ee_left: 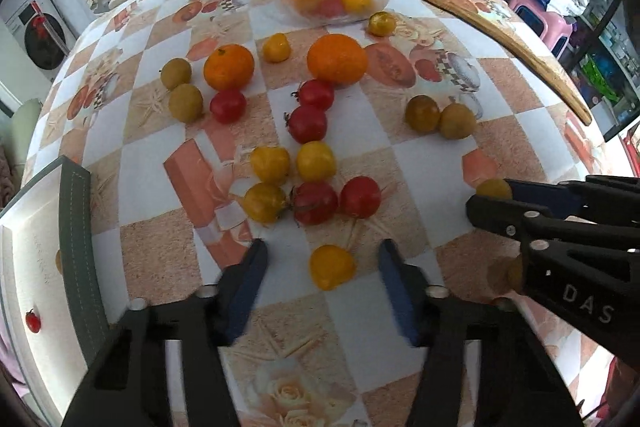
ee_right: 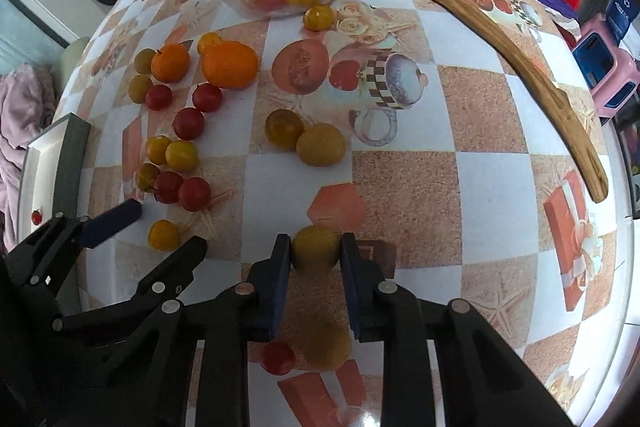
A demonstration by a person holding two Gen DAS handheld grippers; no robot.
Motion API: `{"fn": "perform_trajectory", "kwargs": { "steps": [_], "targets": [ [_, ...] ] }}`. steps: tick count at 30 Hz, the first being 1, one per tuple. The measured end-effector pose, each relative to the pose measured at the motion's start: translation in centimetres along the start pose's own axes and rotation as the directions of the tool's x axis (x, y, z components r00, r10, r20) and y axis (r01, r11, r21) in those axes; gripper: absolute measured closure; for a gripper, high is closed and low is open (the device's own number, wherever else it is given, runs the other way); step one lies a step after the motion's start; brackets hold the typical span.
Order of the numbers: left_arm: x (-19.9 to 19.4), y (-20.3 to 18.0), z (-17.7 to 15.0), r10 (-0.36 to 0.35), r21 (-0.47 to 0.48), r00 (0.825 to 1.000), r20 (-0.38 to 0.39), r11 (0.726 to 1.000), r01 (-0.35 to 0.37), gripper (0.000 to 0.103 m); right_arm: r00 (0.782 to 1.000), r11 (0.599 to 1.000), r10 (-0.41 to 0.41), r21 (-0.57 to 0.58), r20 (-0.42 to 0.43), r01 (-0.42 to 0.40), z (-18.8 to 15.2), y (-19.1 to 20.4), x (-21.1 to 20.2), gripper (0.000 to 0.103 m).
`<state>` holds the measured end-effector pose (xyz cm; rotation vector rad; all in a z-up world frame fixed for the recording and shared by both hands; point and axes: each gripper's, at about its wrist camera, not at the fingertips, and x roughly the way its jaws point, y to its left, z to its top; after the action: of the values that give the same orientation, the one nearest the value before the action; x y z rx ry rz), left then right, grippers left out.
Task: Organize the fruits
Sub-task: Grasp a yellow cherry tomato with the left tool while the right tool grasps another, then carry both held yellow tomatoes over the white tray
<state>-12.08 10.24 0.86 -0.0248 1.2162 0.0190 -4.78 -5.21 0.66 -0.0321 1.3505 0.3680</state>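
A small round yellow fruit [ee_left: 332, 266] is framed on the patterned surface [ee_left: 432, 167] by the wide-spread left claw [ee_left: 323, 263]. A yellow-green round fruit [ee_right: 315, 247] is pinched by the right claw [ee_right: 315, 251]. It could be bruised or squirted free if squeezed harder.

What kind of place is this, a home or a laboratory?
Most likely a home dining or utility room. The table has a printed tablecloth, a washing machine stands by curtains, and a pink plastic stool sits beside the table.
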Motion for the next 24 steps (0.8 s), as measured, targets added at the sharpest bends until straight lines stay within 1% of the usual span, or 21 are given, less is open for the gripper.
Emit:
{"fn": "perform_trajectory", "kwargs": {
  "steps": [1, 2, 3, 4, 6, 10, 17, 24],
  "targets": [
    [-0.1, -0.1, 0.0, -0.014, 0.008, 1.0, 0.002, 1.0, 0.014, 0.072, 1.0, 1.0, 0.003, 0.001, 0.0, -0.003, 0.0, -0.1, 0.0, 0.076],
    [-0.1, -0.2, 0.0, -0.023, 0.015, 1.0, 0.001, 1.0, 0.023, 0.079, 1.0, 1.0, 0.01, 0.008, -0.001, -0.01, 0.0, -0.2, -0.1, 0.076],
    [-0.2, -0.2, 0.1, -0.034, 0.015, 0.999, -0.005, 0.999, 0.034, 0.081, 1.0, 1.0, 0.023, 0.018, -0.002, -0.022, -0.1, -0.4, -0.1, 0.076],
    [-0.2, 0.1, 0.1, -0.055, 0.004, 0.998, -0.01, 0.998, 0.055, 0.081, 0.999, 0.999, 0.04, 0.034, -0.001, -0.04, -0.2, -0.6, -0.3, 0.076],
    [-0.4, 0.9, 0.1, -0.102, -0.04, 0.995, -0.02, 0.994, 0.102, 0.082, 0.999, 0.998, 0.049, 0.051, 0.003, -0.049, -0.4, -1.0, -0.6, 0.076],
    [-1.3, 2.4, -0.3, -0.137, -0.093, 0.99, -0.02, 0.987, 0.134, 0.081, 0.998, 0.995, 0.065, 0.072, 0.012, -0.065, -1.0, -1.4, -1.5, 0.076],
    [-3.3, 4.4, -1.3, -0.129, -0.116, 0.992, -0.008, 0.985, 0.128, 0.081, 0.996, 0.992, 0.09, 0.084, 0.013, -0.09, -1.4, -0.7, -2.6, 0.076],
    [-4.8, 7.0, -2.2, -0.116, -0.146, 0.993, 0.014, 0.982, 0.117, 0.081, 0.995, 0.993, 0.103, 0.055, 0.008, -0.103, -1.1, 1.9, -2.8, 0.076]
  ]
}}
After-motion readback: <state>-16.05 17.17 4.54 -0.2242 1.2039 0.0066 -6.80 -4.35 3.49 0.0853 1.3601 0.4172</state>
